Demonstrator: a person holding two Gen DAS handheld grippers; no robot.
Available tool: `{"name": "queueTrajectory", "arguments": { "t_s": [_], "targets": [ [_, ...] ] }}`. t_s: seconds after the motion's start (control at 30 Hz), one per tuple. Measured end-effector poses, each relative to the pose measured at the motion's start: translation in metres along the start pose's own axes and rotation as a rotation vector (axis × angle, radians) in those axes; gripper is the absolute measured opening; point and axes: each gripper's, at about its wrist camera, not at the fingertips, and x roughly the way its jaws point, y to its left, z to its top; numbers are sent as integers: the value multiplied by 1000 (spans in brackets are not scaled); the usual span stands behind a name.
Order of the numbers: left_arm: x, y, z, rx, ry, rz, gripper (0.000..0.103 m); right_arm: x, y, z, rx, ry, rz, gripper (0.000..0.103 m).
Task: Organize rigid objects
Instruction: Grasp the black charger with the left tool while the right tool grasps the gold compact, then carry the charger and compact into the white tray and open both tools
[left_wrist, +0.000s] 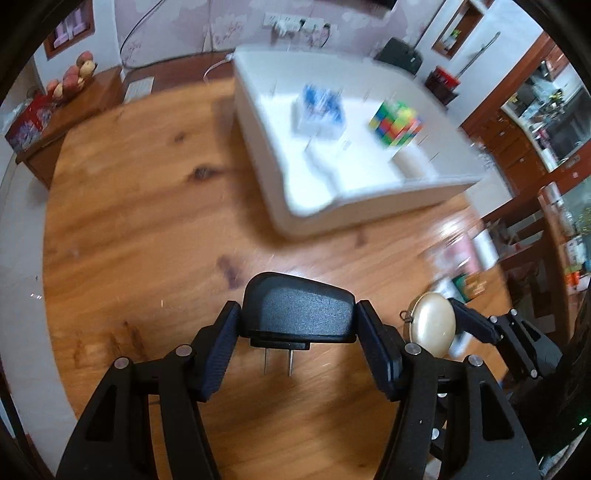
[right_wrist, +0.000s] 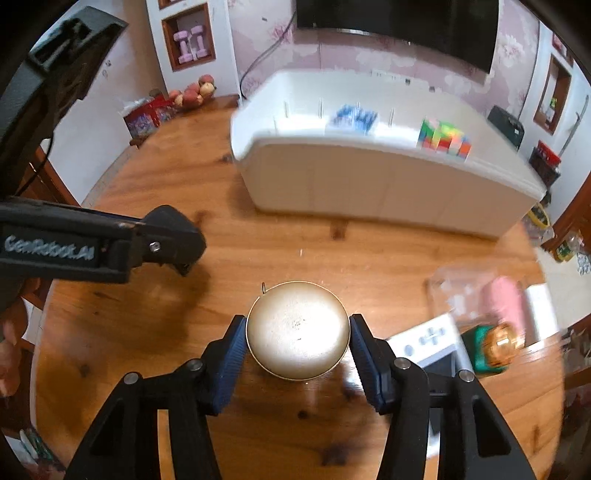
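My left gripper (left_wrist: 299, 328) is shut on a black plug adapter (left_wrist: 297, 306), its two prongs pointing back toward the camera, held above the wooden table (left_wrist: 147, 221). My right gripper (right_wrist: 297, 332) is shut on a round pearl-coloured compact (right_wrist: 298, 330), which also shows at the right of the left wrist view (left_wrist: 434, 323). A white divided organizer tray (left_wrist: 332, 206) lies ahead; it holds a blue-and-white packet (left_wrist: 319, 105) and a multicoloured puzzle cube (left_wrist: 395, 123). In the right wrist view the tray (right_wrist: 369, 184), packet (right_wrist: 354, 116) and cube (right_wrist: 443, 138) are straight ahead, and the left gripper (right_wrist: 177, 243) is at the left.
At the table's right edge lie a white remote (right_wrist: 424, 341), a green-and-gold bottle (right_wrist: 495, 345) and a clear box with something pink (right_wrist: 498, 299). A fruit bowl (right_wrist: 194, 92) and red box (right_wrist: 147, 114) stand on a side cabinet at the far left.
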Motion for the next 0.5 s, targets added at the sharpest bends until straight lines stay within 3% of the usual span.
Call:
{"name": "queueTrajectory", "arguments": {
  "t_s": [0.3,0.5],
  "targets": [
    [-93,-40,75,66,-170,-57,67,-105,-36,90,13,-77,-105,55],
    [-117,-57,112,91,-272,-80,67,-169,-70,159,63,-154,-156,55]
  ]
}}
